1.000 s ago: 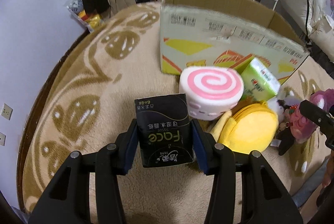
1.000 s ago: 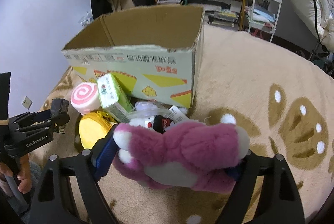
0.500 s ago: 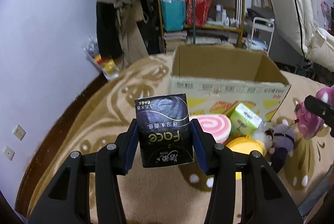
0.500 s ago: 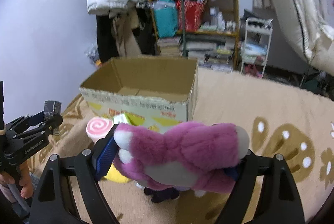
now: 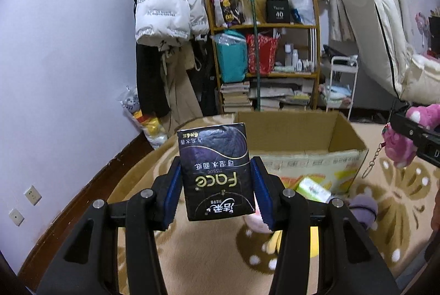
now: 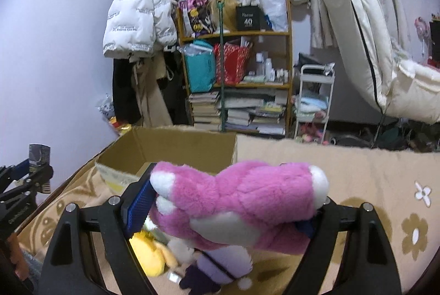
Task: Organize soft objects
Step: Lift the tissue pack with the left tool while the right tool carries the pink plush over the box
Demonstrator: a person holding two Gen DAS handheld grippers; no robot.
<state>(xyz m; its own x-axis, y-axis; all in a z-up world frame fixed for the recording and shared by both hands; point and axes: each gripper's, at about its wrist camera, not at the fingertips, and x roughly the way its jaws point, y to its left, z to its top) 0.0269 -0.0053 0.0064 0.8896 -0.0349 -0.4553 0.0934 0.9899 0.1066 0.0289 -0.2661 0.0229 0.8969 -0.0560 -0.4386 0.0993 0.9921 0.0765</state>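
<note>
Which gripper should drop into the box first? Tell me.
Probably left. The left gripper holds the tissue pack straight in front of the box opening. The right gripper, with the pink plush, sits off toward the box's right corner.

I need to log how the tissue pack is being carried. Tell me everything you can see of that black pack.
The black tissue pack is a soft, glossy, plastic-wrapped block, dark with purple swirls and gold lettering reading "Face", printed upside down to the camera. It stands upright, clamped on both sides between the blue-padded jaws of the left gripper, held in the air above the rug, in front of the open cardboard box. Nothing else touches it.
</note>
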